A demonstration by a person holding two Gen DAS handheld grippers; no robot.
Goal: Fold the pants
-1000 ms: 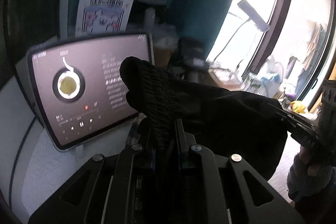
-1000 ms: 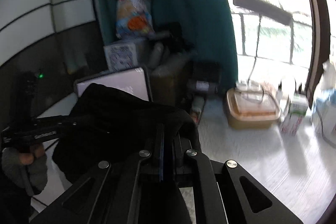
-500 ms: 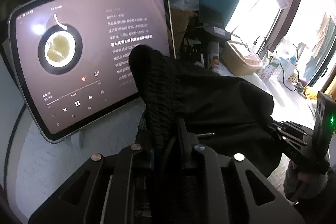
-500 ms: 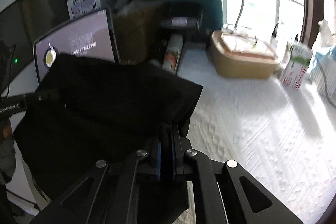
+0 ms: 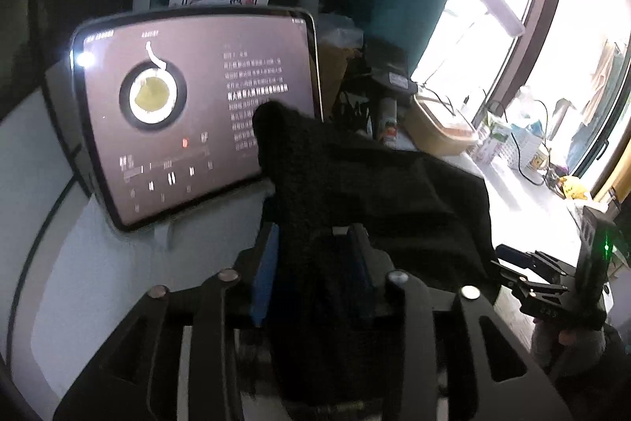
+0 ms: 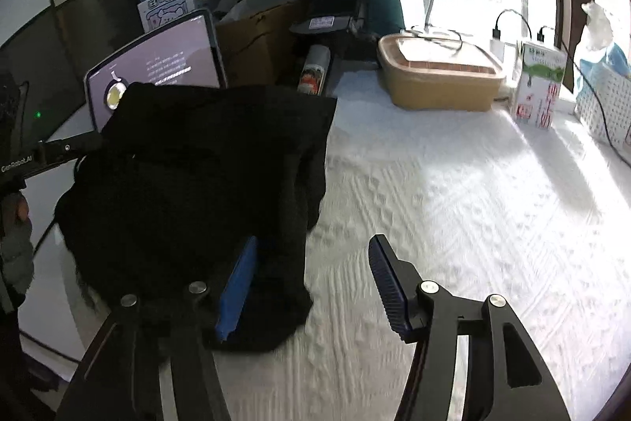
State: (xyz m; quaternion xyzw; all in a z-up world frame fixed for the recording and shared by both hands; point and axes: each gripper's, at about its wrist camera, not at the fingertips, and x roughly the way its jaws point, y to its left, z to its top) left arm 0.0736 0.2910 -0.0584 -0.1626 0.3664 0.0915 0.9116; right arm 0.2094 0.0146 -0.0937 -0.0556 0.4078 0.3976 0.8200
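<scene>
My right gripper (image 6: 311, 283) has just been opening, empty; the black pants (image 6: 205, 176) lie at ten o'clock. My left gripper (image 5: 315, 263) has also been opening, with the waistband between its jaws; I cannot tell if it still grips.

Your black pants (image 6: 189, 184) lie bunched in a folded heap on the white textured cloth, at its left side; the top layer spreads flat with a straight far edge and a squared right corner; one ribbed, knit-looking end (image 5: 284, 145) stands up in a rounded hump; the near edge droops in soft folds.
</scene>
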